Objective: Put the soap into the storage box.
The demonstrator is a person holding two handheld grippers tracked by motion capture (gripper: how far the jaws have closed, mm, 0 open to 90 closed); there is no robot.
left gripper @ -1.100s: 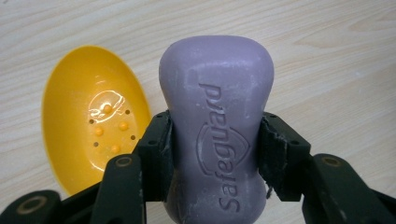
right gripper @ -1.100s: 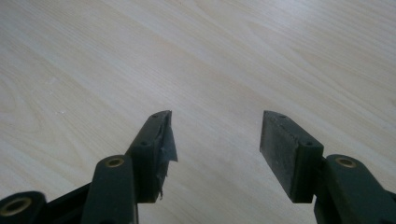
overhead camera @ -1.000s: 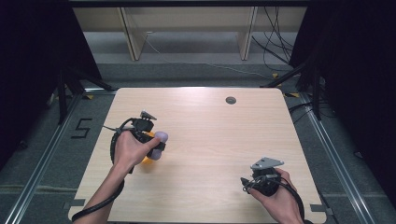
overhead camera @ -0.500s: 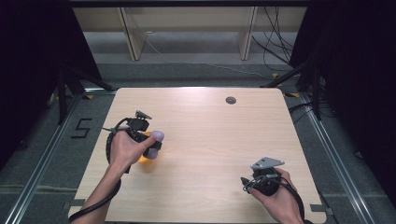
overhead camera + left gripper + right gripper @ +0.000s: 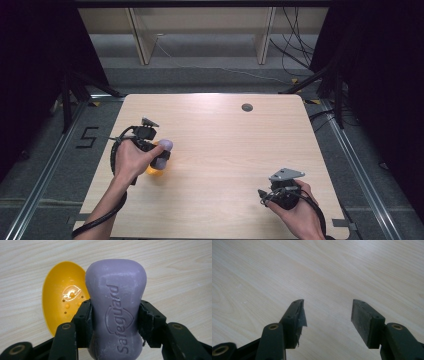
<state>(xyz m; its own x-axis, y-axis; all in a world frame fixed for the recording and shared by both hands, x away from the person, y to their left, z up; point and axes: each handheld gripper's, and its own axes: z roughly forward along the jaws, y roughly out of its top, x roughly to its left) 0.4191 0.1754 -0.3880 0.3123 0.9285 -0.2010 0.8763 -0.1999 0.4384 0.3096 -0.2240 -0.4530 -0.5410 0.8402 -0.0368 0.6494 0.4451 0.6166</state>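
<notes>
Your purple bar of soap [image 5: 115,307], stamped Safeguard, sits clamped across its waist between the jaws of your left gripper [image 5: 115,320]; both pads press its flanks and no gap shows on either side. The bar hangs over the yellow soap dish [image 5: 62,300], an oval tray with small drain holes that lies on the table just behind and to one side of the bar in the left gripper view. Whether the bar touches the dish I cannot tell; its lower end is hidden behind the jaws.

Change noted: against the high view of a second ago, your left hand [image 5: 131,159] has drifted a little toward the near-left of the table, taking the soap [image 5: 162,150] with it, and the dish [image 5: 154,170] now peeks out under the hand. The grip itself has not altered. I judge this as lining up for placement, not yet a release: the bar sits off-centre to the dish, so a shift toward the dish's middle appears needed before you open.

Your right gripper [image 5: 327,322] rests with jaws wide apart and nothing between them, above bare wood. In the high view it [image 5: 285,187] has kept its place at the near-right, well apart from the soap.

The wooden table [image 5: 225,135] carries a small dark grommet [image 5: 247,107] near its far edge
</notes>
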